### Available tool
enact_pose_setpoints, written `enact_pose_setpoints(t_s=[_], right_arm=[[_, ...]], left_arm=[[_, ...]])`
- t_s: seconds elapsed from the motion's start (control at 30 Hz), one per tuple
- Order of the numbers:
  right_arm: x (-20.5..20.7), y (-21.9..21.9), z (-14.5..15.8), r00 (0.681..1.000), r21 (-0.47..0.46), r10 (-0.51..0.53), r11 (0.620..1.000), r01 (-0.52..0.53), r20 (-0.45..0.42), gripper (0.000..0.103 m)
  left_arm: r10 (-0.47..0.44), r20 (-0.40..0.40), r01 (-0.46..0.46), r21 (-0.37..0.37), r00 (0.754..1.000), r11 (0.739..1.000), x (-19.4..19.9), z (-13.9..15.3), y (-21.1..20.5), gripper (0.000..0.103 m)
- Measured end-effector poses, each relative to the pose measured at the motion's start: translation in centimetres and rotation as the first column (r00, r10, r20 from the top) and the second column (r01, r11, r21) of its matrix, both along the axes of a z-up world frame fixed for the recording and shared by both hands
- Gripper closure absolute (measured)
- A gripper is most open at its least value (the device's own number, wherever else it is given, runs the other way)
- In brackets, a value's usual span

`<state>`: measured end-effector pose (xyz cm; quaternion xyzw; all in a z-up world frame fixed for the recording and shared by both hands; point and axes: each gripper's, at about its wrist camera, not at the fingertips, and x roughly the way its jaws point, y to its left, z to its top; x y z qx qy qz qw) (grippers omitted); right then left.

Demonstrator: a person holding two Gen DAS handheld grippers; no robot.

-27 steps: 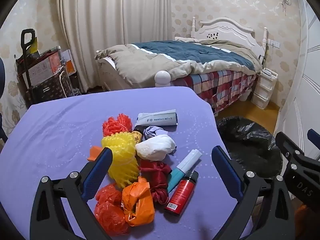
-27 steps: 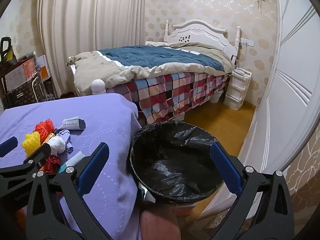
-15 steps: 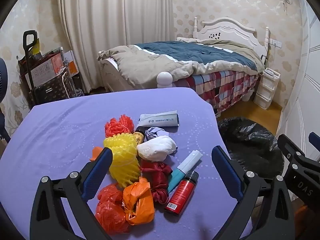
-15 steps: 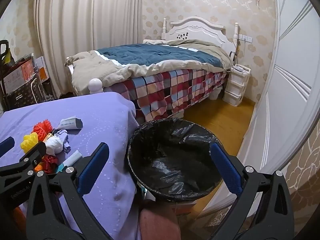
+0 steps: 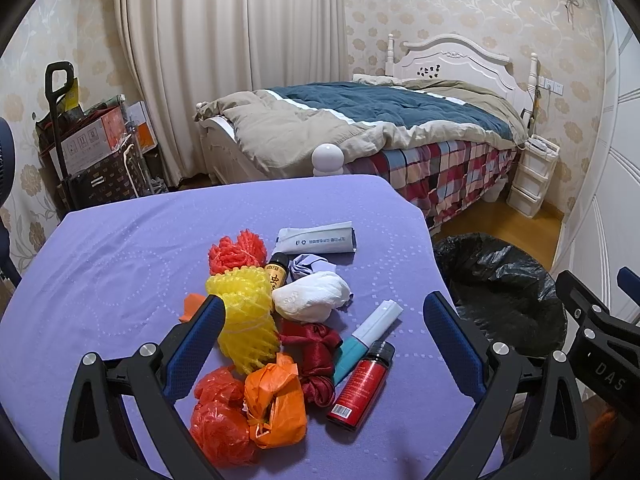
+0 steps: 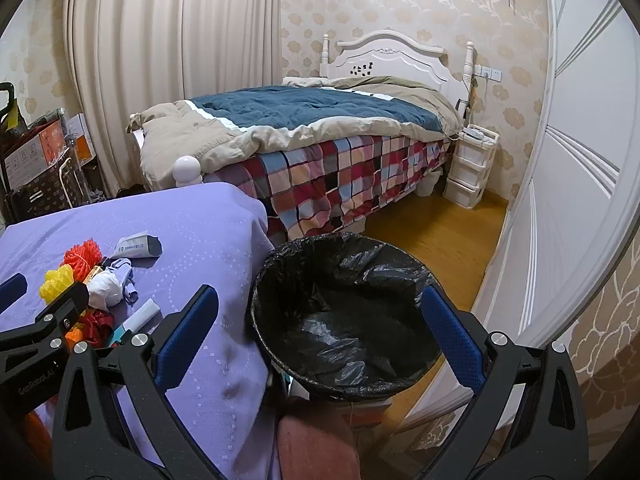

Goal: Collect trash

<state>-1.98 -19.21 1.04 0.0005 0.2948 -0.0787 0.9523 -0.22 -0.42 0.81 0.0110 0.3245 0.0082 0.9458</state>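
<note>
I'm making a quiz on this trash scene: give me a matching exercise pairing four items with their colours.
Things:
1. foam fruit net
2. spray can
3. bin liner
4. crumpled tissue

Colours:
A. black
B. white
C. yellow
D. red

Pairs: 1-C, 2-D, 3-A, 4-B

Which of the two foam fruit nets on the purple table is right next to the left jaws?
The yellow foam net; it lies beside the left gripper's left jaw, while the red-orange net sits farther back.
</note>
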Motion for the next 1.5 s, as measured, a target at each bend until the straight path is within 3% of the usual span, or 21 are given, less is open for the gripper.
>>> enact_pose_setpoints(t_s=[1.5], right_arm=[[0.09,-0.02,-0.03,1.0,0.0,0.0,1.0,0.0,-0.005,0.004]], left_arm=[[-0.003,-0.01,0.002,-0.004,1.0,1.0,-0.04,-0.76,-0.14,0.007]])
